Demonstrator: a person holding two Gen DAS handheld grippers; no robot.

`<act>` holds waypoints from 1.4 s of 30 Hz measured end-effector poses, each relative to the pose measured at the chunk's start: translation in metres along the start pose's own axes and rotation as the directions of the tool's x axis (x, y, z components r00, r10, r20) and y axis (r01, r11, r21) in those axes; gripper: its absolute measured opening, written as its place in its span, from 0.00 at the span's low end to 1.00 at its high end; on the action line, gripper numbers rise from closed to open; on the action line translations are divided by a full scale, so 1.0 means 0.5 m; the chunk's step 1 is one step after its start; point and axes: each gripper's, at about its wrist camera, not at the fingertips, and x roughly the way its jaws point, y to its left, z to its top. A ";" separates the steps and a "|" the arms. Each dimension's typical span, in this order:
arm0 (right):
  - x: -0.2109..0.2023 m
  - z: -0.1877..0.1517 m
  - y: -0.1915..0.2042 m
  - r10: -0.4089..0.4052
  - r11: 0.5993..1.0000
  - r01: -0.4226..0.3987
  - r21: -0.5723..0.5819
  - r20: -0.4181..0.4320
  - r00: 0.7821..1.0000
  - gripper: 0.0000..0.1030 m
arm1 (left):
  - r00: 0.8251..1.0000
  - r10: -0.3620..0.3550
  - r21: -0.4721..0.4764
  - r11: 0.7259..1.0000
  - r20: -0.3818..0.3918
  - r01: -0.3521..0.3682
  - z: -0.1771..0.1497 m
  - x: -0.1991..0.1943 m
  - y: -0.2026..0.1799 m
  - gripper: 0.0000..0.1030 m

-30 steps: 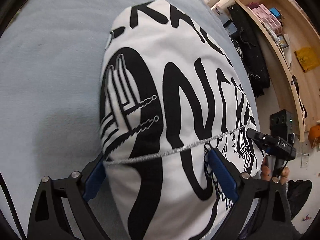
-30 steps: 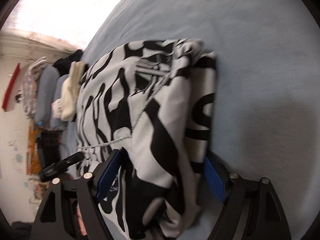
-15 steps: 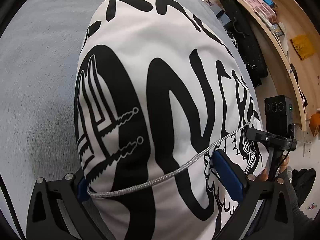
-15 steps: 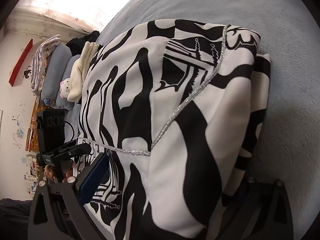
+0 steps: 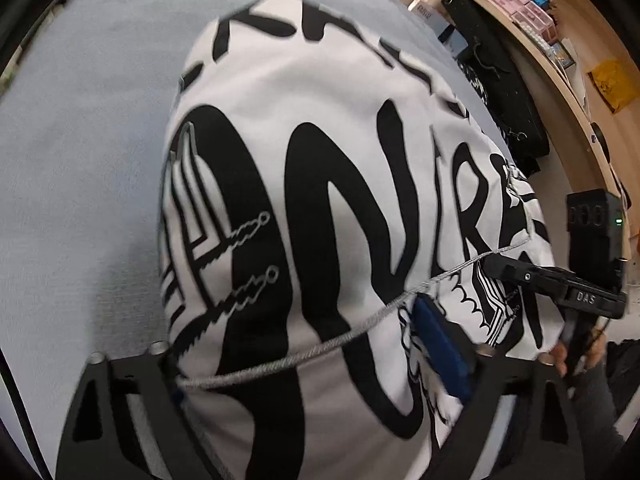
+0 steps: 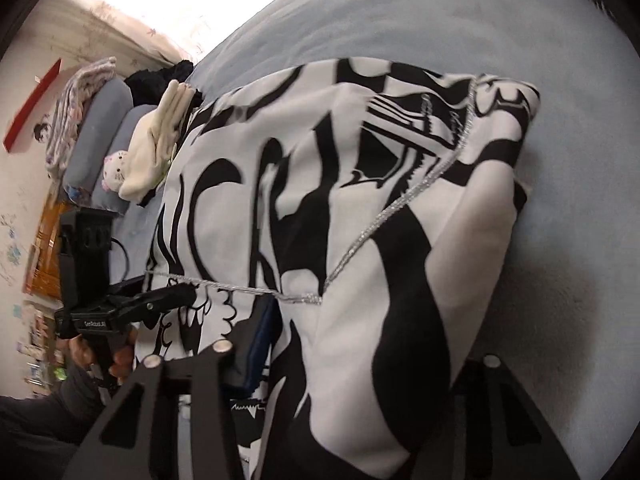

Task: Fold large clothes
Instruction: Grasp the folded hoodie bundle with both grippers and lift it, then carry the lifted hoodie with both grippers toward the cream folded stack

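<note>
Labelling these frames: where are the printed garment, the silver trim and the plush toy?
printed garment (image 5: 320, 160), left wrist view, white upper panel.
silver trim (image 6: 400, 208), right wrist view, diagonal stretch.
plush toy (image 6: 116, 170), right wrist view, its face.
</note>
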 end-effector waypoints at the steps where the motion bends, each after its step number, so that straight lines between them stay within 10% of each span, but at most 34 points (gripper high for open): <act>1: -0.007 -0.001 0.017 -0.024 1.000 0.024 -0.019 0.012 1.000 0.39 | 1.000 0.015 0.020 1.000 0.025 -0.016 -0.003 -0.012 -0.012 0.71; 7: -0.051 -0.012 0.113 -0.095 0.992 0.101 -0.078 0.078 0.992 0.28 | 0.993 0.065 0.073 0.995 0.096 -0.072 -0.012 -0.071 -0.060 0.52; 25: -0.008 -0.019 0.555 0.069 0.964 -0.041 -0.264 0.094 0.993 0.26 | 0.952 0.196 -0.002 0.980 0.234 -0.201 -0.074 -0.499 0.126 0.50; 42: 0.286 0.406 0.917 0.222 0.931 -0.166 -0.325 0.143 0.965 0.26 | 0.864 0.369 0.024 0.916 0.343 -0.400 0.303 -0.731 0.513 0.50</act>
